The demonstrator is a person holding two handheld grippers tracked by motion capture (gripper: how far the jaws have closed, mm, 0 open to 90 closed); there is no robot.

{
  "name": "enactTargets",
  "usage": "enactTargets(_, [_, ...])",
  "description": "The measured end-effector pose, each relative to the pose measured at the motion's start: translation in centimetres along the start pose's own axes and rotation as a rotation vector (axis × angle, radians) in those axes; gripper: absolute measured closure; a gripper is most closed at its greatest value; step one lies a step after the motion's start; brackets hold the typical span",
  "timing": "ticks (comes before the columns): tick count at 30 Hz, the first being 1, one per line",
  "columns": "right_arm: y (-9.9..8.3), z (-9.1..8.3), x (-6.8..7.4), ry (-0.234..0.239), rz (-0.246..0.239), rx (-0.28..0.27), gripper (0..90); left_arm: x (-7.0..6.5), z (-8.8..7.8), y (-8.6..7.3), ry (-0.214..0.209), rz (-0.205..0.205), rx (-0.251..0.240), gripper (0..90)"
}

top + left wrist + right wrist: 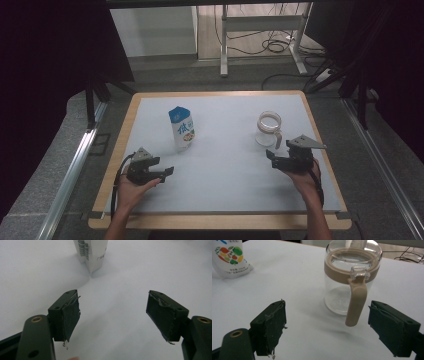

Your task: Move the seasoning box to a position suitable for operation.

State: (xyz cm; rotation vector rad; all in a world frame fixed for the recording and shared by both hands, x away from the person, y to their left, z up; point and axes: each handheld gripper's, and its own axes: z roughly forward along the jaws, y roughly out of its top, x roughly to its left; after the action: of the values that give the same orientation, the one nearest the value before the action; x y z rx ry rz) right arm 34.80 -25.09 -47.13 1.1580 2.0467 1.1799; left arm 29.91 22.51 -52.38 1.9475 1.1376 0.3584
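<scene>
A blue-and-white milk carton point(181, 128) stands upright left of the table's middle; its lower part point(90, 253) rises ahead of my left gripper point(113, 315). That left gripper point(166, 172) rests low near the table's front left, open, nothing between its jaws. A clear glass jug point(269, 129) with a tan collar and tan handle stands at the right. My right gripper point(273, 157) is just in front of it, open. In the right gripper view the jug point(348, 280) is close, its handle point(356, 301) hanging between the jaws of my right gripper point(327, 327), untouched.
The white table top point(225, 170) has a wooden rim point(220, 222). The carton's corner point(230, 258) shows at the upper left of the right gripper view. Beyond the table stand a desk frame point(260, 30) and floor cables point(280, 47).
</scene>
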Motion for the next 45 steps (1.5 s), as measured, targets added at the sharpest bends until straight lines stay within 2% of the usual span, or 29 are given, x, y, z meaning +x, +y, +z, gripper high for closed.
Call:
enactTargets(2, [0.5, 0.0, -0.1, -0.002, -0.003, 0.001, 15.4, -0.1, 0.2, 0.0, 0.006, 0.005, 0.007, 26.6])
enactTargets(7, [3.0, 0.1, -0.5, 0.009, -0.032, 0.003, 14.3, 0.1, 0.6, 0.1, -0.012, -0.002, 0.006, 26.1])
enactTargets(8, [4.1, 0.8, -1.0, 0.011, -0.030, 0.009, 13.2, 0.0, 0.7, 0.2, -0.017, 0.004, 0.003, 25.0])
enactTargets(11, [5.0, 1.8, -1.3, 0.014, -0.031, 0.028, 11.1, -0.1, 0.8, 0.3, -0.017, 0.012, 0.003, 24.2])
enactTargets(13, [6.1, 3.2, -1.8, -0.008, -0.046, 0.049, 8.5, -0.1, 0.8, 0.4, -0.013, 0.021, 0.005, 23.4])
enactTargets(15, [6.4, 3.5, -1.9, -0.012, -0.044, 0.050, 7.8, 0.0, 0.8, 0.4, -0.011, 0.013, 0.006, 23.3])
enactTargets(16, [7.1, 4.6, -2.2, -0.018, -0.041, 0.065, 6.5, 0.1, 0.8, 0.4, -0.007, 0.010, 0.010, 22.9])
enactTargets(21, [7.6, 6.6, -2.5, -0.034, -0.039, 0.096, 3.8, 0.2, 0.8, 0.3, 0.001, -0.003, 0.015, 22.3])
enactTargets(23, [7.7, 7.3, -2.6, -0.036, -0.037, 0.089, 3.9, 0.2, 0.8, 0.3, 0.001, -0.010, 0.013, 22.3])
enactTargets(25, [7.5, 7.9, -2.8, -0.032, -0.022, 0.100, 3.5, 0.2, 0.8, 0.2, 0.003, -0.013, 0.014, 22.2])
enactTargets(28, [7.2, 8.7, -3.1, -0.056, -0.026, 0.119, 3.2, 0.3, 0.8, 0.2, 0.004, -0.019, 0.011, 22.1])
enactTargets(30, [6.9, 9.1, -3.6, -0.047, -0.010, 0.116, 3.2, 0.1, 0.7, 0.3, 0.018, -0.013, 0.011, 21.9])
enactTargets(35, [7.0, 9.4, -3.8, -0.032, 0.004, 0.096, 3.6, 0.0, 0.5, 0.2, 0.031, -0.009, 0.000, 21.9])
enactTargets(36, [7.0, 9.8, -3.8, -0.029, 0.005, 0.129, 4.1, 0.1, 0.4, 0.2, 0.028, -0.010, -0.005, 21.9])
enactTargets(38, [7.0, 10.0, -3.8, -0.031, -0.005, 0.142, 5.4, 0.0, 0.4, 0.3, 0.026, -0.013, -0.009, 21.8])
enactTargets(39, [7.1, 10.2, -3.6, -0.022, -0.019, 0.152, 10.5, 0.1, 0.4, 0.3, 0.023, -0.007, -0.012, 21.8])
enactTargets(45, [7.1, 10.3, -3.5, -0.032, -0.022, 0.166, 11.0, 0.0, 0.4, 0.4, 0.023, -0.009, -0.016, 21.5])
